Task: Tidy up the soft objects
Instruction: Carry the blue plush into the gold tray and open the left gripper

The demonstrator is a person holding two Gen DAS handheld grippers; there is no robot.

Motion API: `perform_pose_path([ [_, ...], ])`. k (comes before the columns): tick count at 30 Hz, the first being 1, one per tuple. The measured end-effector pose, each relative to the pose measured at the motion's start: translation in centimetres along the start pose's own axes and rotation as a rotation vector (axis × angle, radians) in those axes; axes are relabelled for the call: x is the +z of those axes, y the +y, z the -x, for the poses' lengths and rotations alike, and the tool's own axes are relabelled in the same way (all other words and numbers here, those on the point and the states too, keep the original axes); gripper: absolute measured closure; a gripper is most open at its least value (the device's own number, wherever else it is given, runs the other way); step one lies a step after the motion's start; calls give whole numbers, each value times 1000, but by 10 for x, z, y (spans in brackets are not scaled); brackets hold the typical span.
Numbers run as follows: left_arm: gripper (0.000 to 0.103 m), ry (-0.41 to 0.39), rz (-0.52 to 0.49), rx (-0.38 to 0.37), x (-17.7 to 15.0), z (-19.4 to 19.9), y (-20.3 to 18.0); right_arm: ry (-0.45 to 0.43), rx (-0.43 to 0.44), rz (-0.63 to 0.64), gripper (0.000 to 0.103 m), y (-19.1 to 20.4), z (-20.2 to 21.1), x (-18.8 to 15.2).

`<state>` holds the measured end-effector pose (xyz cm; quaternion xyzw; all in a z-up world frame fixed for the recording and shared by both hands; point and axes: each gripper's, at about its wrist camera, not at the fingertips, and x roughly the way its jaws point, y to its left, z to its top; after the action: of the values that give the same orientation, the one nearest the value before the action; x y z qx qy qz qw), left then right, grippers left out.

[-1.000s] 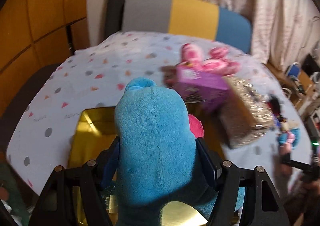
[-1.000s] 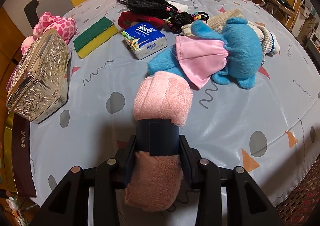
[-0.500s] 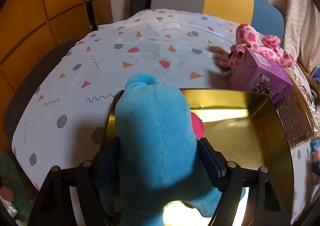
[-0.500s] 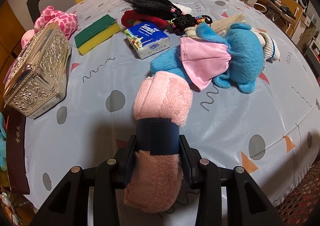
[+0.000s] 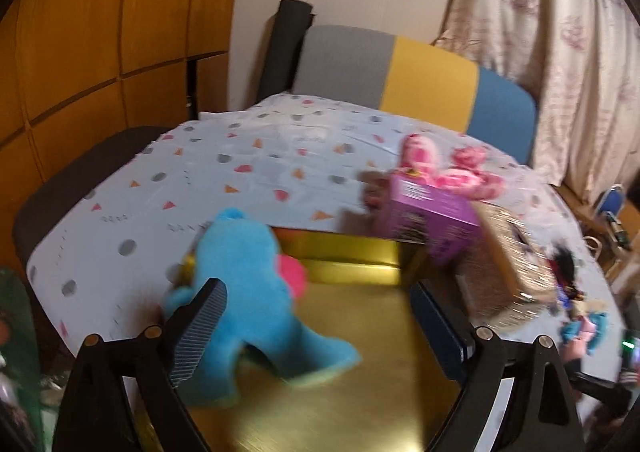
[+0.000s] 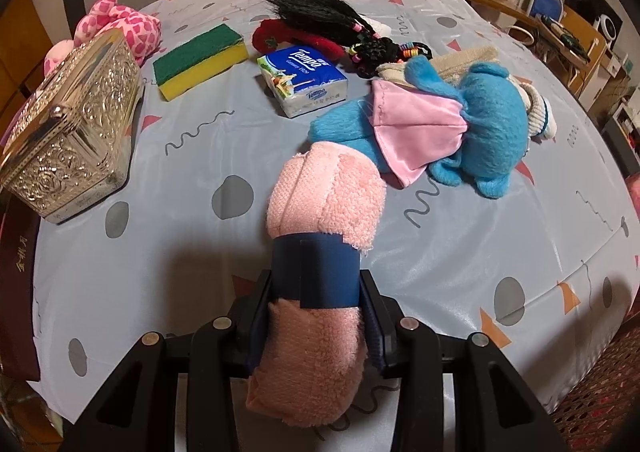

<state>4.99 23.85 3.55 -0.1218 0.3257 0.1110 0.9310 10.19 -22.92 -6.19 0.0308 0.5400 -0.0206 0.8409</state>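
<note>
Your left gripper [image 5: 320,316] stands with its jaws spread wide over the gold tin [image 5: 352,384]. The blue plush toy [image 5: 244,284] lies in the tin's left side, against the left finger only, no longer squeezed. Just beyond the tin's far right corner sit a purple box [image 5: 428,211] and a silver embossed box [image 5: 508,264], with a pink spotted plush [image 5: 452,167] behind them.

Your right gripper [image 6: 316,296] is clamped on a rolled pink towel [image 6: 320,219] bound by a dark blue band [image 6: 316,272], held above the tablecloth [image 6: 180,252] and well away from the tin. Just beyond the towel lies a blue plush in a pink dress [image 6: 440,123].
</note>
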Motion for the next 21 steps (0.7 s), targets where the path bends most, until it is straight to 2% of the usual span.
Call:
perform_pose_path([
  [4,9,13,2,-55,-19,17,-30,19,14,26,63,7,1,1],
  [8,9,44,-15,-79,-34,24,-51,44,101,59,67,22,5,1],
  [10,9,50,-28,-80,-42,26,-58,47,113,90,67,34,6,-1],
  [13,9,66,-33,-75,-50,27,-62,60,148,142,67,52,5,-5],
  [16,9,71,-31,-72,-56,29,-61,56,135,196,67,64,5,-9],
  [21,8,73,-18,-62,-61,31,-55,59,168,205,67,73,11,-8],
])
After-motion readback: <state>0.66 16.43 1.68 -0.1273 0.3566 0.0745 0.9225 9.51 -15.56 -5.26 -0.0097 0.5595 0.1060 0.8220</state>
